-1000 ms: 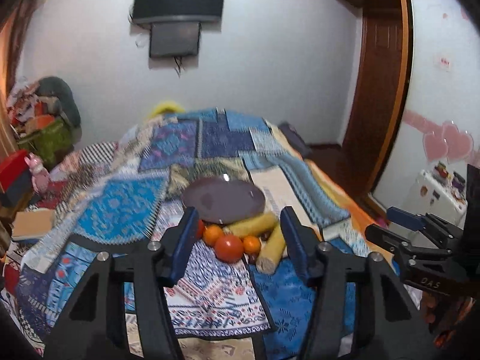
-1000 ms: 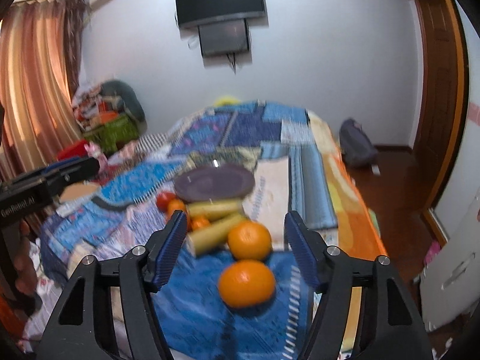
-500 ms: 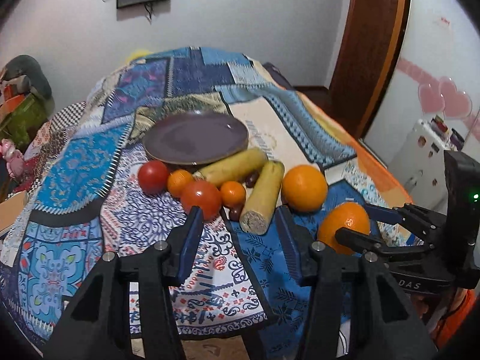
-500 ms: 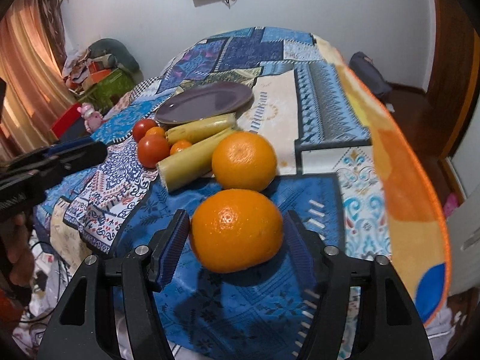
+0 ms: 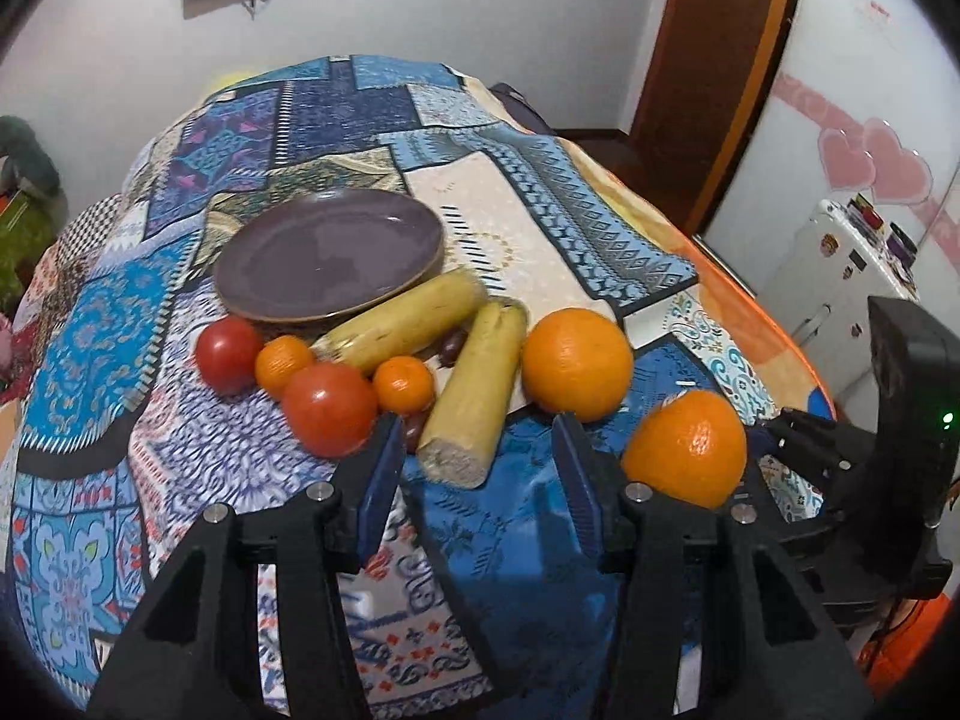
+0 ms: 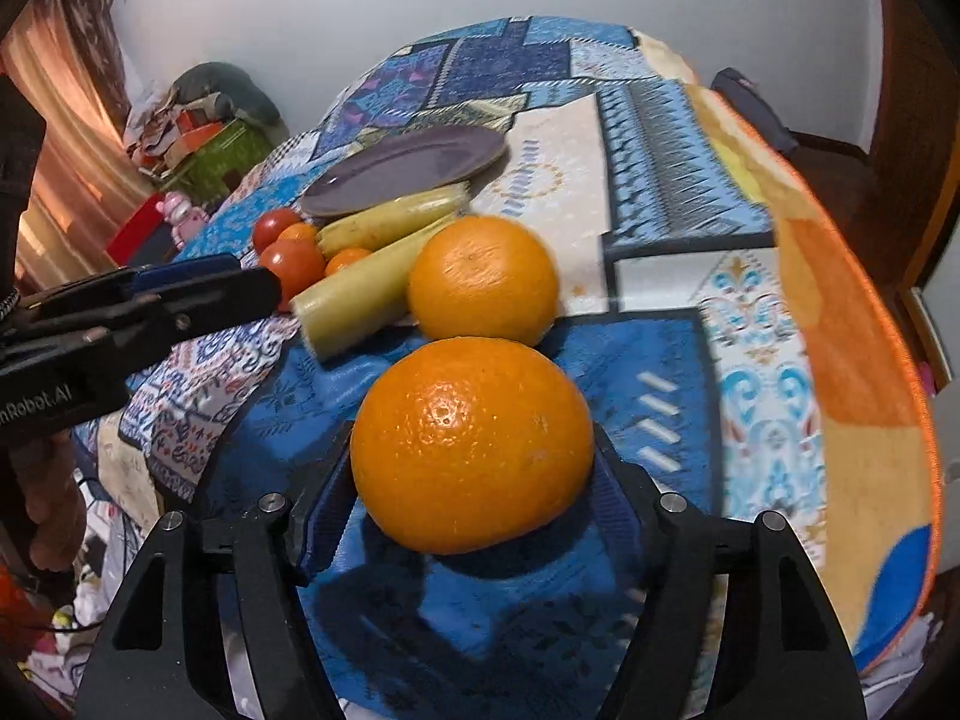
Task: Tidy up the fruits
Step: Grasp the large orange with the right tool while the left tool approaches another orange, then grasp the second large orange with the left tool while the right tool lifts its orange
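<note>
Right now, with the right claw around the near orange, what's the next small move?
Probably close the right claw on the near orange. Its fingers flank the fruit on both sides but look unclamped, and the purple plate is bare.

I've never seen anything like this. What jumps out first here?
A big orange sits between the fingers of the right tool, with a second orange just behind it. Further back, tomatoes, small oranges and pale yellow fruits cluster before an empty purple plate on a patchwork blanket.

The fruit lies on the quilt [image 5: 516, 222] just before the plate [image 5: 327, 252]. Two tomatoes [image 5: 329, 408] sit before its left edge. Two oranges [image 5: 576, 363] lie well right of the plate.
</note>
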